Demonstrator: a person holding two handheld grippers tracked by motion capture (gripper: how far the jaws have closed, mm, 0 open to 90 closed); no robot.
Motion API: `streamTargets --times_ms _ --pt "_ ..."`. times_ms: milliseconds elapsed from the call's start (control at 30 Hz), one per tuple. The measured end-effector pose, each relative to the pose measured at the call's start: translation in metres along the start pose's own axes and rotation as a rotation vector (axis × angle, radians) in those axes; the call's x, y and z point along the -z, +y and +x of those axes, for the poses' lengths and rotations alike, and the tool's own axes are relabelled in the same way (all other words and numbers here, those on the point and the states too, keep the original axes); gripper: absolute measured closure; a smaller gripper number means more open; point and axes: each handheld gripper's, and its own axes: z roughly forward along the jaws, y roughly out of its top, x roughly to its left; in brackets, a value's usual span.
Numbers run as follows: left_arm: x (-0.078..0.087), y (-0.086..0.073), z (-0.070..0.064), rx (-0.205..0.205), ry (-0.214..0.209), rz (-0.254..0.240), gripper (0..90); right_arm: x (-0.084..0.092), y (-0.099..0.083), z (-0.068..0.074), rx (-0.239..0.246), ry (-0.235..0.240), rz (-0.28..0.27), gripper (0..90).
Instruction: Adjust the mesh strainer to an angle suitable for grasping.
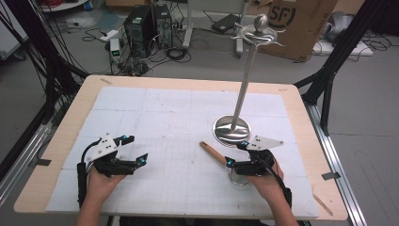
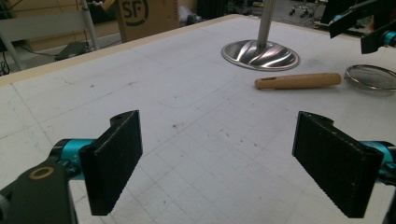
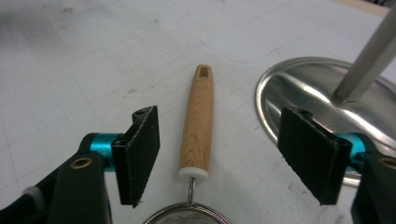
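With jaws spread wide and empty, the right gripper (image 3: 219, 154) straddles the wooden handle (image 3: 198, 123) of the strainer (image 1: 234, 172) lying beside the stand base (image 1: 231, 130), so the next move likely calls for closing on it, while the left gripper (image 1: 134, 149) hovers open, well apart.

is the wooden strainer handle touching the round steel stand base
Apart. The left gripper view shows white mat between the wooden strainer handle and the round steel stand base.
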Motion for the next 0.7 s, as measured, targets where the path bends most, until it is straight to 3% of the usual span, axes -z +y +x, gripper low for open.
streamTargets --times_ms 433,633,700 --pt "-0.006 0.0 0.001 0.014 -0.013 -0.011 16.6 -0.029 0.003 0.005 0.074 0.015 0.249 49.4" --pt "-0.006 0.0 0.001 0.012 -0.008 -0.011 16.6 -0.039 0.003 0.007 0.088 0.053 0.337 64.0" --pt "-0.006 0.0 0.001 0.01 -0.004 -0.007 16.6 -0.04 0.002 0.007 0.083 0.057 0.338 65.0"
